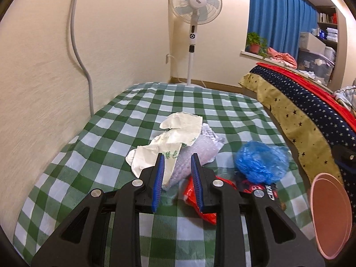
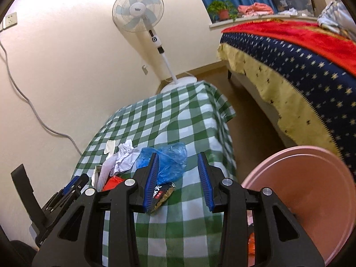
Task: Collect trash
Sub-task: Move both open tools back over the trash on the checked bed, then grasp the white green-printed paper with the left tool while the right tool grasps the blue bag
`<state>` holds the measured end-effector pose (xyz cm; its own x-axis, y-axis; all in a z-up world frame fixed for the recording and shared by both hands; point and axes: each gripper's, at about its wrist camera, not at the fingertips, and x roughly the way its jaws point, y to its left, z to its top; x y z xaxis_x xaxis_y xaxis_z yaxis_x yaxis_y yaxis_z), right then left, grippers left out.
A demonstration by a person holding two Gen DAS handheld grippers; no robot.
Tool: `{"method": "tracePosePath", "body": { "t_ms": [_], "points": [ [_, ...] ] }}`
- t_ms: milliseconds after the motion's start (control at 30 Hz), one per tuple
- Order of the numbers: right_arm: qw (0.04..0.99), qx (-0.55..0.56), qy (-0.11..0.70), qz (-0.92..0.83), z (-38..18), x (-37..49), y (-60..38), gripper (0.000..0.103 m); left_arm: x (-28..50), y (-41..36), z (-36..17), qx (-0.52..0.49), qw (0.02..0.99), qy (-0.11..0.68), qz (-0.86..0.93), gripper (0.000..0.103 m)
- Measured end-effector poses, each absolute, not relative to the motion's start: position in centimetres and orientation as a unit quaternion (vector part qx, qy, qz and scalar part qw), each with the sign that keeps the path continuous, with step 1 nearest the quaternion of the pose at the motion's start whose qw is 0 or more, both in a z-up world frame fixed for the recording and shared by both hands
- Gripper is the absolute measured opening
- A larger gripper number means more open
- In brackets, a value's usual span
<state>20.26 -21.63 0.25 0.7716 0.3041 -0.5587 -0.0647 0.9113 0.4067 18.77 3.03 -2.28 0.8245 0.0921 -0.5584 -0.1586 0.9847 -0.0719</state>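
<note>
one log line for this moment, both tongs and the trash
left tongs: open, over bubble wrap | right tongs: open, empty, beside blue bag | trash on checked cloth | pink bin at right

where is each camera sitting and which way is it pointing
Left wrist: sits on the left tongs, looking forward and slightly down over the checked tablecloth at the crumpled paper, blue plastic bag and red wrapper; only its own open fingers show.
Right wrist: sits on the right tongs, further right and tilted, facing the blue plastic bag and pink bin; the left tongs appear at lower left.
Shared: the tablecloth, trash pile, bin, standing fan and bed.
</note>
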Motion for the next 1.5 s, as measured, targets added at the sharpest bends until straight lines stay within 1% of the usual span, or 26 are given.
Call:
{"method": "tracePosePath", "body": {
  "t_ms": [433, 767, 833, 900, 933, 967, 1000, 1033, 1067, 1233, 1300, 1500],
  "points": [
    [0.897, 0.199, 0.386, 0.089, -5.0, 25.7, -19.5, 0.038, 22.0, 3.1, -4.3, -0.045, 0.938, 0.331, 0.089, 0.025],
    [0.888, 0.183, 0.414, 0.087, -6.7, 27.0, -18.5, 0.038, 23.1, 3.2, -4.7, -0.045, 0.934, 0.340, 0.098, 0.025],
    [0.887, 0.183, 0.415, 0.089, -6.7, 27.1, -18.3, 0.036, 23.1, 3.2, -4.7, -0.045, 0.934, 0.340, 0.098, 0.025],
    [0.886, 0.181, 0.416, 0.093, -6.8, 27.1, -18.1, 0.030, 23.1, 3.2, -4.7, -0.045, 0.934, 0.341, 0.097, 0.025],
    [0.886, 0.180, 0.417, 0.095, -6.8, 27.1, -18.0, 0.024, 23.1, 3.2, -4.7, -0.046, 0.934, 0.342, 0.097, 0.025],
    [0.885, 0.179, 0.418, 0.097, -6.9, 27.1, -17.9, 0.015, 23.1, 3.2, -4.6, -0.046, 0.934, 0.342, 0.097, 0.025],
    [0.885, 0.178, 0.419, 0.099, -6.9, 27.1, -17.8, 0.011, 23.1, 3.2, -4.6, -0.045, 0.934, 0.341, 0.097, 0.025],
    [0.886, 0.177, 0.417, 0.101, -6.7, 27.0, -17.7, 0.004, 23.1, 3.3, -4.6, -0.045, 0.934, 0.341, 0.097, 0.025],
    [0.887, 0.176, 0.415, 0.102, -6.6, 26.9, -17.7, 0.002, 23.1, 3.2, -4.5, -0.045, 0.934, 0.340, 0.096, 0.025],
    [0.893, 0.171, 0.400, 0.114, -5.4, 26.4, -17.4, 0.001, 23.2, 3.1, -4.4, -0.044, 0.934, 0.342, 0.093, 0.024],
    [0.894, 0.173, 0.397, 0.115, -5.1, 26.2, -17.4, 0.001, 23.2, 3.0, -4.3, -0.043, 0.933, 0.345, 0.091, 0.015],
    [0.899, 0.177, 0.382, 0.122, -3.4, 25.4, -17.6, 0.001, 22.8, 2.9, -3.4, -0.043, 0.934, 0.343, 0.094, 0.007]
  ]
}}
